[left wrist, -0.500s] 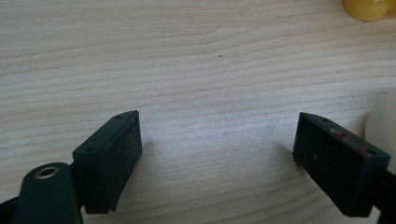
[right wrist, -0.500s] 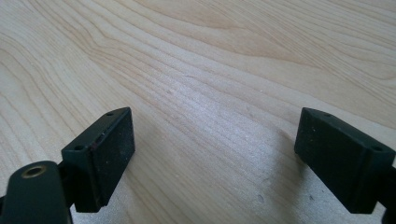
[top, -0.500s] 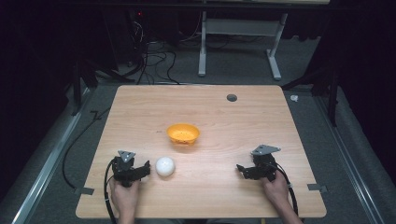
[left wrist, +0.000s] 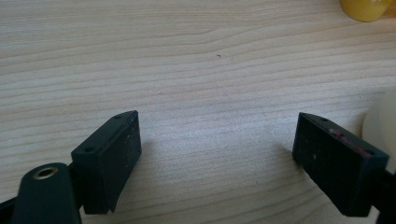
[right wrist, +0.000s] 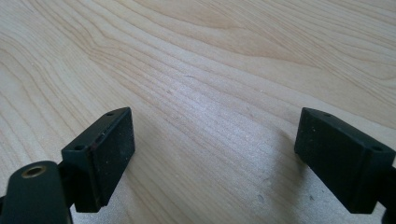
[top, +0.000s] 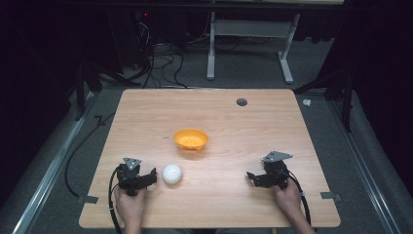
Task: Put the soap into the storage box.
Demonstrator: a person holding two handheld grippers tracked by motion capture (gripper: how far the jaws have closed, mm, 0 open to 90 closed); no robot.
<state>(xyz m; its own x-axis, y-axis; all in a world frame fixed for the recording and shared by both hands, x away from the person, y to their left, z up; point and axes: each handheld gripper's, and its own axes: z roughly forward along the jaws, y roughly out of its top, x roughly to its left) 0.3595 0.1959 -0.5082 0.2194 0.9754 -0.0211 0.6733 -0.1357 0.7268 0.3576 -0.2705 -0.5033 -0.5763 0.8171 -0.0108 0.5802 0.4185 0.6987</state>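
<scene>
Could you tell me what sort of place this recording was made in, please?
Probably a lab or workshop set up for recording: a bare wooden table with a cable hole, loose cables on the grey floor behind it, and dark surroundings around the lit tabletop.

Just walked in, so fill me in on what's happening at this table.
A person sits at a wooden table with a pair of tongs in each hand. The left tongs rest open on the tabletop right beside a white ball, which lies just outside them, not gripped. The right tongs rest open farther off on bare wood, holding nothing. An orange bowl stands just beyond the ball, near the table's middle. Nothing has been picked up yet.
</scene>
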